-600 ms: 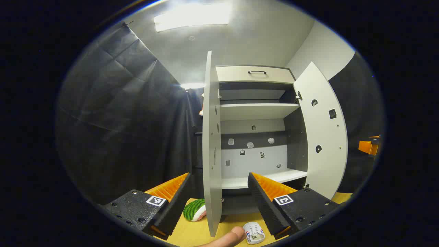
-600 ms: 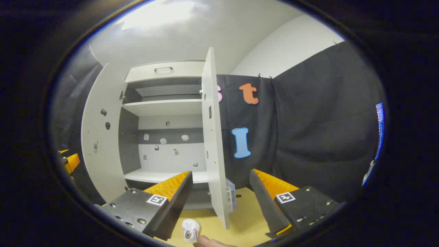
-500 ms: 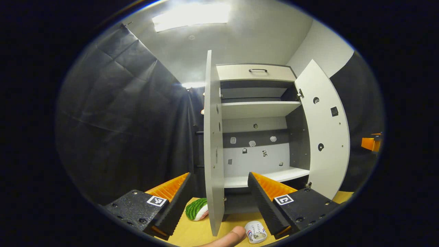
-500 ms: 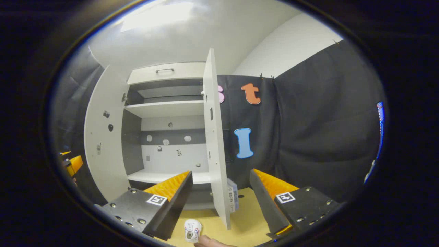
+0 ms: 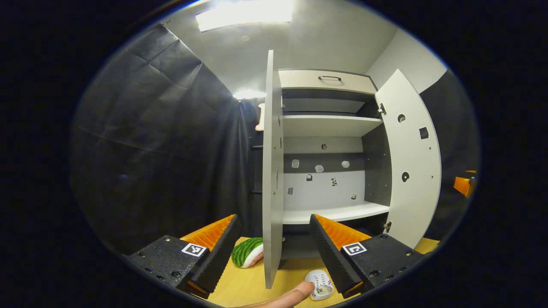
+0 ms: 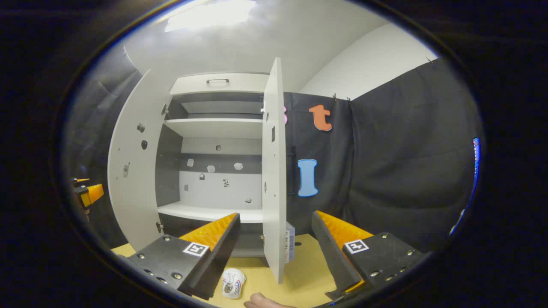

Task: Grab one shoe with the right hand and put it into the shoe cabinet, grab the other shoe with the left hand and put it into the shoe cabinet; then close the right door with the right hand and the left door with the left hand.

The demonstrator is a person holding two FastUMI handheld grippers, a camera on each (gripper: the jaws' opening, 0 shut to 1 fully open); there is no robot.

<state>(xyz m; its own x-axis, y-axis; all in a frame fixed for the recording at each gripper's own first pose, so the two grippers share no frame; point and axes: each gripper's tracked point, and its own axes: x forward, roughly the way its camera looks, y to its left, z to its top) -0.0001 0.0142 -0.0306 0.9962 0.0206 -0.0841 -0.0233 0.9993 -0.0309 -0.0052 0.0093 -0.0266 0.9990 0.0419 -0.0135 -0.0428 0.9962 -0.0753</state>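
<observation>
The white shoe cabinet (image 5: 329, 126) stands open, its shelves bare. Seen from the left gripper view, its left door (image 5: 272, 171) is edge-on and its right door (image 5: 412, 162) swings wide. A small white shoe (image 5: 320, 285) lies on the wooden table below, next to a person's fingertip (image 5: 293, 296). My left gripper (image 5: 274, 253) is open and holds nothing. The right gripper view has the same cabinet (image 6: 214, 128), the right door (image 6: 274, 171) edge-on, and a small white shoe (image 6: 233, 283) near a fingertip (image 6: 261, 301). My right gripper (image 6: 276, 249) is open and holds nothing.
A green striped, watermelon-like object (image 5: 247, 252) lies on the table (image 5: 239, 286) left of the left door. A small labelled box (image 6: 290, 241) sits behind the right door. Black cloth walls close both sides. The other gripper (image 6: 87, 194) shows at the far left edge.
Both views have shifted slightly: the cabinet sits a bit further right and higher in each. The shoe has crept up in both views. Both grippers stay open.
</observation>
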